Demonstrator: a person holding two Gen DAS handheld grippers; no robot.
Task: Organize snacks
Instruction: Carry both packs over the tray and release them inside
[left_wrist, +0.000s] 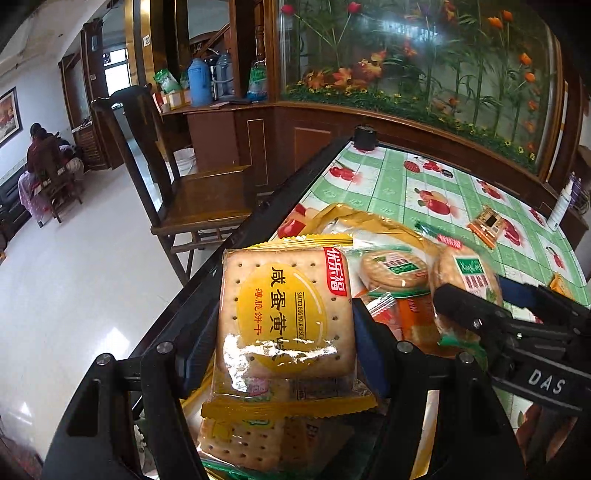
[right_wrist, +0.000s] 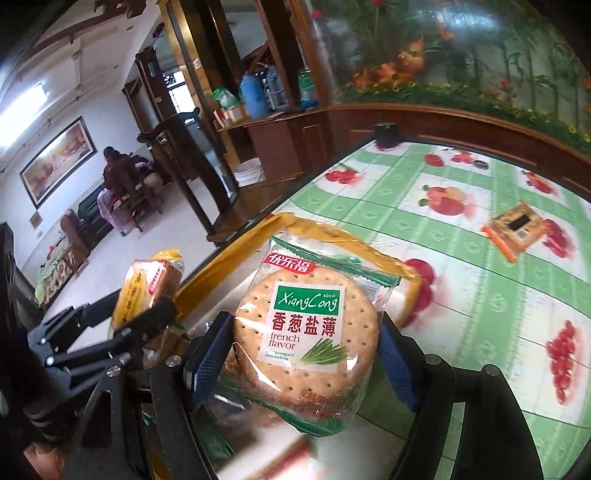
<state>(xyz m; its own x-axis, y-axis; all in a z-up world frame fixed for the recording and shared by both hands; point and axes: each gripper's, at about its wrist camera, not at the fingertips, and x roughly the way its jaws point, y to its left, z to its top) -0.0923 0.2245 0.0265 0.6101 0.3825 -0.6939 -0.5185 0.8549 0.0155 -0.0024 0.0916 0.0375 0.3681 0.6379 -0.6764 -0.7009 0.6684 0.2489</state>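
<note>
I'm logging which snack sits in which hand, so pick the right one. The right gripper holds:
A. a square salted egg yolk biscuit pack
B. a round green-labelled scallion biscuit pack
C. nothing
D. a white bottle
B: in the right wrist view the right gripper has its jaws closed on the round scallion biscuit pack; the square egg yolk pack is in the left gripper.

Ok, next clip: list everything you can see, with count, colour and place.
square egg-yolk biscuit pack: one, yellow, gripped in left tool
round scallion biscuit pack: one, green and white, gripped in right tool
large snack bag: one, gold-edged, open under both tools
small orange packet: one, alone on far tablecloth
tablecloth: one, green check with fruit
wooden chair: one, dark brown, beside table
blue thermos: one, on sideboard
left tool: black, blue pads
right tool: black, blue pads
</note>
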